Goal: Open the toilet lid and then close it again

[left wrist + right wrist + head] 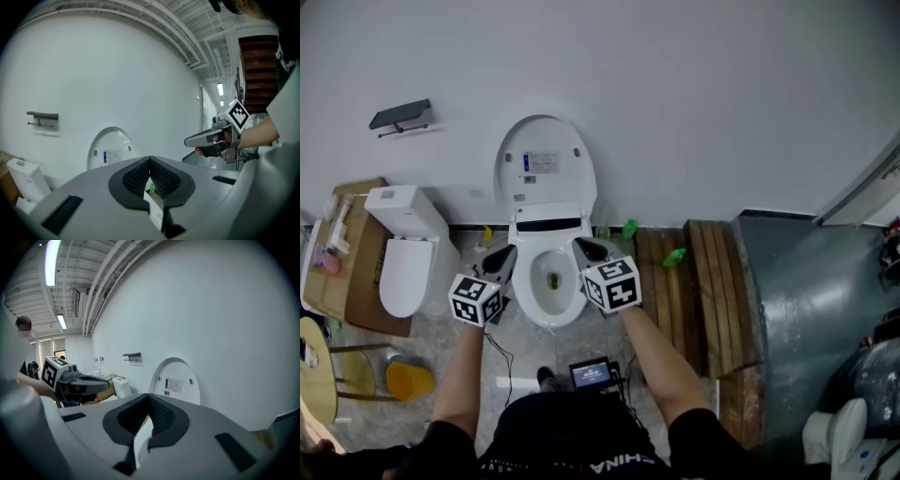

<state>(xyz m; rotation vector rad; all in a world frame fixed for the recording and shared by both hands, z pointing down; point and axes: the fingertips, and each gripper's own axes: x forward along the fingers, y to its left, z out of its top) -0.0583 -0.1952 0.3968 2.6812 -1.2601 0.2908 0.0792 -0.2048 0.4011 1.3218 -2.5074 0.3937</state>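
Plainly upright, white toilet lid [546,134], sticker [542,163] inside

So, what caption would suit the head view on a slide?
Left hand-held gripper and right hand-held gripper flank the toilet bowl, lid upright.

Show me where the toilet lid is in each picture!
Head view: the lid stands upright at the top middle.
Left gripper view: the lid is left of middle, a bit below halfway.
Right gripper view: the lid is right of middle, a bit below halfway.
Shared landmark: the dark shelf sits up and to the left of the lid in every view.
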